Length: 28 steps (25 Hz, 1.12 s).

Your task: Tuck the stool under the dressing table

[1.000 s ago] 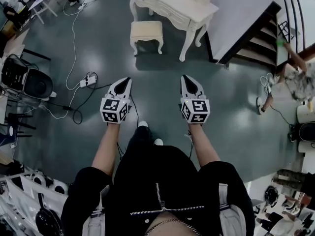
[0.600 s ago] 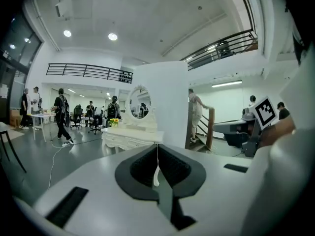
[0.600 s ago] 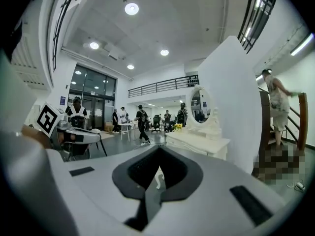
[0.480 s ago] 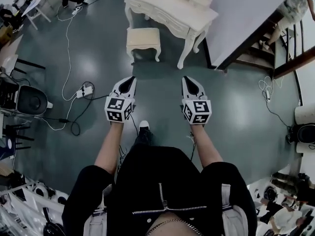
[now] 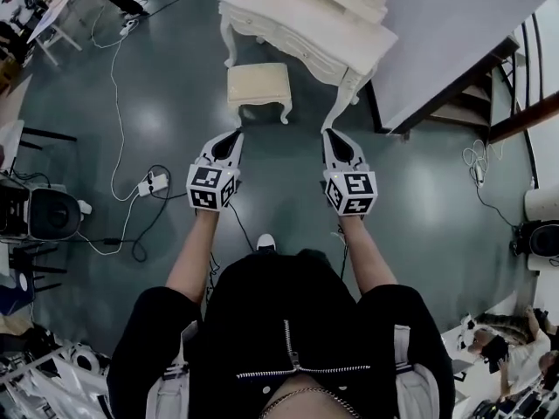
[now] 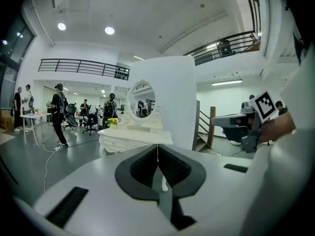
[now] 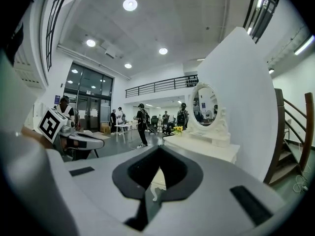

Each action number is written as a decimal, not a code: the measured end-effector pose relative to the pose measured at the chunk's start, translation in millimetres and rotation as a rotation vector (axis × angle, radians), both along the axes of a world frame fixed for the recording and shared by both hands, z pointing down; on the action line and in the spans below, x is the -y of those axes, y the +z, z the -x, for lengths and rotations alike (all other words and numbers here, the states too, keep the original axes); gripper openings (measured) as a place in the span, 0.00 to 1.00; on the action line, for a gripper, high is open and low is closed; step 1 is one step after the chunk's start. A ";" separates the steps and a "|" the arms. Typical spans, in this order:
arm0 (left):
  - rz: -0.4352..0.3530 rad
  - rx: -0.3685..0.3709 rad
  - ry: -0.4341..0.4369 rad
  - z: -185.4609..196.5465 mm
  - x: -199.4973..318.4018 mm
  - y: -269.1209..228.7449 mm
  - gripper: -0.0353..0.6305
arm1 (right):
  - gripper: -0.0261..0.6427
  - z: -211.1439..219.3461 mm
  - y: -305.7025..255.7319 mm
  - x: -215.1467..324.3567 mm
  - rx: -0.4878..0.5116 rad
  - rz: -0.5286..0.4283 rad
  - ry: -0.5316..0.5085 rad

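Left gripper (image 5: 233, 133) and right gripper (image 5: 333, 134), fingers closed on nothing, have come nearer the cream cushioned stool (image 5: 258, 84), still untucked before the white dressing table (image 5: 301, 26).

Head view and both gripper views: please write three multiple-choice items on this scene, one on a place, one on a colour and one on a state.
1. Where is the stool?
A. out in front of the table
B. fully under the table
C. on top of the table

2. What colour is the stool's seat?
A. black
B. cream
C. red

3. How is the left gripper?
A. wide open
B. shut on a stool leg
C. shut, holding nothing

Answers:
1. A, because the head view shows the whole stool out in the open, in front of the table.
2. B, because the seat is pale cream, like the table.
3. C, because the left gripper view shows the jaws together with nothing between them.
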<state>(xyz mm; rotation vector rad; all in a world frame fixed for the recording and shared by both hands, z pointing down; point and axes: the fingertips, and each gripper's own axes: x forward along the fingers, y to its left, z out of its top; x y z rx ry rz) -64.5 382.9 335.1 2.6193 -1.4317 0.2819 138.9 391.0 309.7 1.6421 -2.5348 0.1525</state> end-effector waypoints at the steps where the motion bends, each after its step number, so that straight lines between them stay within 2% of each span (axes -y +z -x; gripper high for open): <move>1: 0.002 -0.001 0.003 3.3 9.2 1.0 0.09 | 0.05 4.4 1.0 7.7 0.000 0.001 0.001; 12: 0.035 -0.014 -0.018 6.3 95.4 24.5 0.09 | 0.04 9.7 21.1 104.9 0.005 0.021 -0.031; 19: 0.051 0.004 -0.067 -8.2 185.3 35.3 0.09 | 0.04 -2.4 26.1 213.3 0.032 0.016 -0.084; 28: 0.042 -0.002 -0.155 -35.5 308.7 13.5 0.09 | 0.04 -24.8 10.4 357.5 0.035 0.013 -0.169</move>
